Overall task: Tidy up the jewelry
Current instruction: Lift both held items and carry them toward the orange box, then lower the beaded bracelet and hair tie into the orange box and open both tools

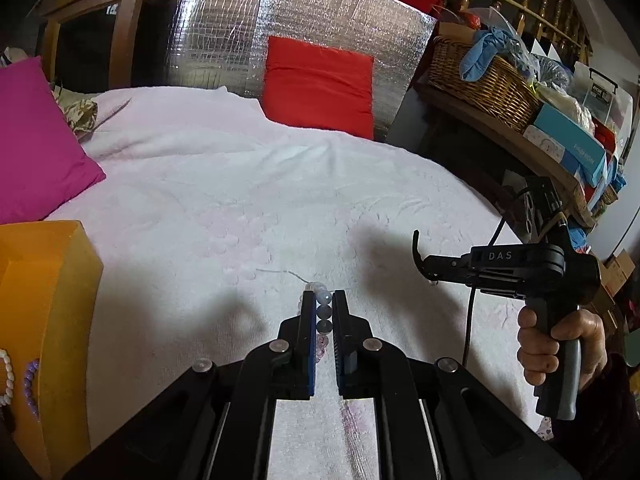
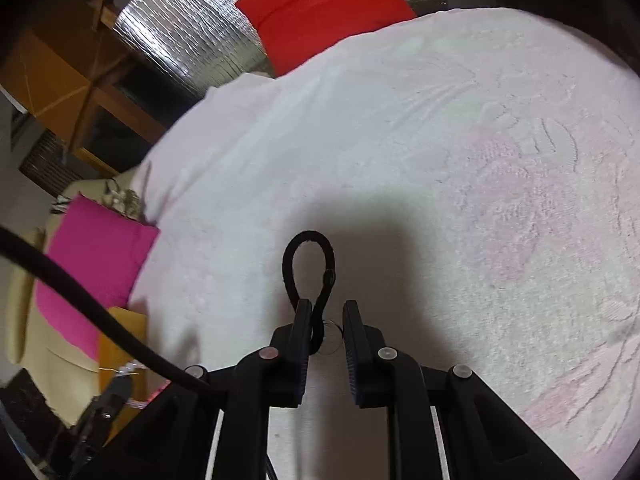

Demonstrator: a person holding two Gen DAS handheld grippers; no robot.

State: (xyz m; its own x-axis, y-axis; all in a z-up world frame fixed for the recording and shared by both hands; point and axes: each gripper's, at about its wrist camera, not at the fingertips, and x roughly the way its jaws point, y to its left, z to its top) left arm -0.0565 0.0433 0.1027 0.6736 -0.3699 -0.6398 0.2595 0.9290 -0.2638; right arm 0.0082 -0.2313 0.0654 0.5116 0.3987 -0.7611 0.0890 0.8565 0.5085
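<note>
My left gripper (image 1: 324,300) is shut on a beaded bracelet (image 1: 324,312) of grey and pale blue beads, held just above the white blanket (image 1: 240,184). An orange box (image 1: 44,304) at the left holds a white bead bracelet (image 1: 7,380) and a purple one (image 1: 30,384). My right gripper (image 2: 327,308) has a black hair tie (image 2: 308,264) looped out in front; the tie lies against the left finger (image 2: 302,320) and a gap shows to the right finger. That gripper also shows in the left wrist view (image 1: 420,256), the tie hanging from its tip.
A magenta pillow (image 1: 36,140) lies at the left and a red pillow (image 1: 320,84) at the back against silver foil. A wicker basket (image 1: 480,84) and boxes fill a wooden shelf at the right. The orange box also appears low left in the right wrist view (image 2: 120,344).
</note>
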